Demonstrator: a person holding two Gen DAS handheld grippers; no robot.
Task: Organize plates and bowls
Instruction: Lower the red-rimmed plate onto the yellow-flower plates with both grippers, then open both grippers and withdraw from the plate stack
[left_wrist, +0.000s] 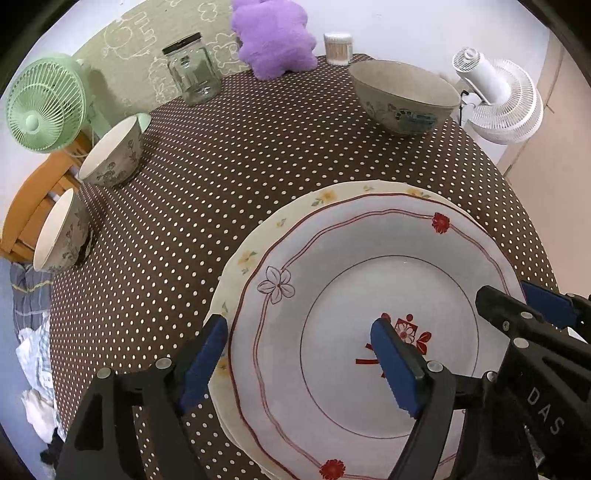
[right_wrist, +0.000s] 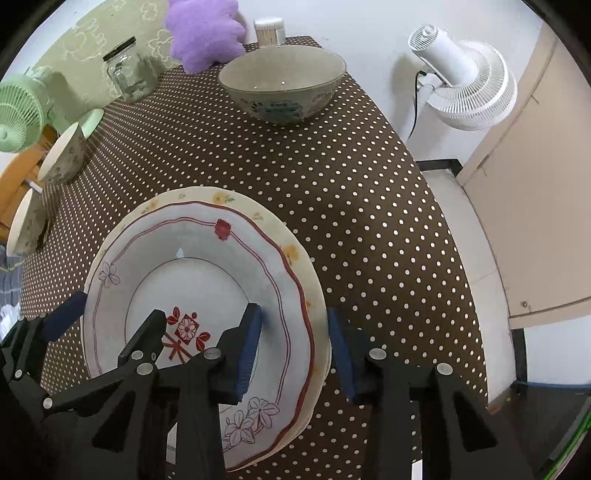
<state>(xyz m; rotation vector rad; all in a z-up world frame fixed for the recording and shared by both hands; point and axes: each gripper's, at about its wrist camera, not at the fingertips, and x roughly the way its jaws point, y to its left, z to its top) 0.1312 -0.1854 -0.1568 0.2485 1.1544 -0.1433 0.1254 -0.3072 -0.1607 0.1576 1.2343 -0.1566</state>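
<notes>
Left gripper (left_wrist: 299, 360): its blue pads are spread wide apart. One pad sits just outside the plates' rim at 7 o'clock, the other hangs over the middle of the top plate. It grips nothing.
Right gripper (right_wrist: 295, 350): wide apart too. One pad is over the top plate, the other is past the rim at 4 o'clock, over the cloth. It grips nothing.
Red-trim plate (left_wrist: 332, 266): white with a wavy red line, red flowers and a red picture in the middle. It lies on top of the other plate, close to the near edge of the table.
Yellow-flower plate (left_wrist: 251, 254): cream, bigger, lying under the red-trim plate. Only its rim peeks out.
Big bowl (left_wrist: 404, 99): upright at 1 o'clock from the plates, far across the table.
Two small bowls: one (left_wrist: 112, 155) at 10 o'clock and one (left_wrist: 61, 232) at 9 o'clock, both by the left table edge, well apart from the plates.
Tablecloth (left_wrist: 229, 155): brown with white dots.
Glass jar (left_wrist: 192, 70): black lid, far side at 11 o'clock.
Purple plush toy (left_wrist: 273, 37): at 12 o'clock, by the wall.
Cotton swab tub (left_wrist: 338, 48): just beside the plush toy.
Green fan (left_wrist: 44, 103): off the left side.
White fan (left_wrist: 498, 99): off the right side.
</notes>
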